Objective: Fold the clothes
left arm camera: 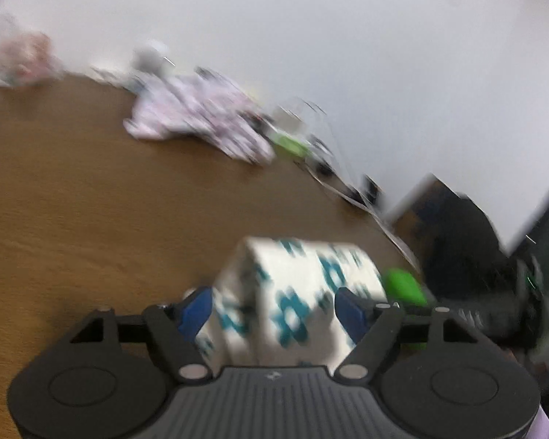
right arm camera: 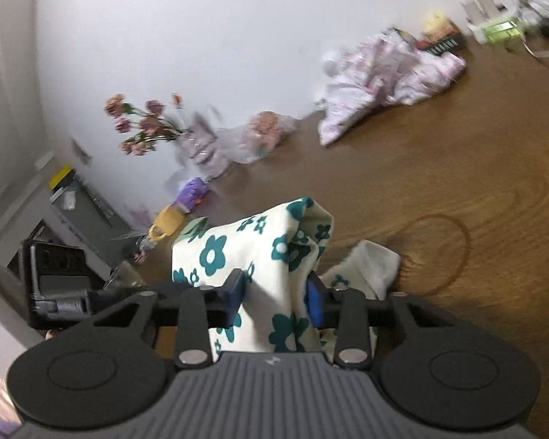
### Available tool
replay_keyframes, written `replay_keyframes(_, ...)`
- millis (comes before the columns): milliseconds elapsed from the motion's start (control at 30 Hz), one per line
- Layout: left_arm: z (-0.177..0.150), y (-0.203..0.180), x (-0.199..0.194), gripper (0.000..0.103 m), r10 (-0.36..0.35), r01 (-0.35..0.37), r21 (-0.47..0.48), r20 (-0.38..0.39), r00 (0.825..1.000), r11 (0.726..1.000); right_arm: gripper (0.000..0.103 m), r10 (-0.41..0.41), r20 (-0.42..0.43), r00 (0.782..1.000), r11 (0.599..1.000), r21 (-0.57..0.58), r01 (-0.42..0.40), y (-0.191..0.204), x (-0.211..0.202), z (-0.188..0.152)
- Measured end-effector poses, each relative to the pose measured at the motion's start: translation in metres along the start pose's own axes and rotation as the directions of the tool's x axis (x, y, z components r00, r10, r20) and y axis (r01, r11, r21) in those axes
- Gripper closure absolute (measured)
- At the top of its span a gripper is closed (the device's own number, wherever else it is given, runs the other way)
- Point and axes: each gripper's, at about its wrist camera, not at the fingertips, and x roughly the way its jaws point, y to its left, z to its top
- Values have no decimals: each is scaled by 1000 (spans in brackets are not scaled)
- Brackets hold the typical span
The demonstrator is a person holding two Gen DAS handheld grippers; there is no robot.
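Left wrist view, blurred: the left tool (left arm camera: 274, 301) points down at the wooden desk (left arm camera: 73, 201) with its blue pads (left arm camera: 195, 309) set wide apart. A white cloth with teal flowers (left arm camera: 292, 292) lies bunched between them; the left pad sits against the fabric, while the right pad appears to stand just clear of it, so the tool reads as open around the cloth, not clamped. Farther back on the desk lies a crumpled pale pink garment (left arm camera: 197, 117), and just beside it, toward the wall, a green object (left arm camera: 291, 144) too blurred to identify.

Right wrist view: the right tool (right arm camera: 276, 292) is closed on a gathered fold of the same flowered cloth (right arm camera: 260, 256); both blue pads press into the fabric, which rises in a peak above them and drapes below. A white corner of the cloth (right arm camera: 366, 263) rests on the desk (right arm camera: 475, 183) just beside the right finger. Well apart, near the white wall (right arm camera: 201, 36), lie the pink garment (right arm camera: 388, 80), a bunch of dried pink flowers (right arm camera: 142, 124) and a clear plastic bag (right arm camera: 260, 135).
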Motion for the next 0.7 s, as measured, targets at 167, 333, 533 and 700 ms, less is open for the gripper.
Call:
replay_keyframes(167, 4, -22, 15, 49, 151, -160, 105, 86, 985, 982, 72, -89, -3, 996, 996, -14, 89, -3, 13, -3)
replay_keyframes(333, -12, -28, 45, 71, 220, -223, 161, 33, 975, 962, 57, -160, 85, 983, 984, -66, 166, 2, 2, -15)
replay_keyframes(533, -23, -17, 43, 72, 212, -215, 127, 38, 977, 968, 60, -255, 312, 915, 904, -259, 340, 42, -18, -20)
replay_keyframes(700, -30, -14, 45, 71, 210, -214, 91, 48, 976, 973, 81, -261, 284, 922, 853, -380, 359, 70, 11, -22)
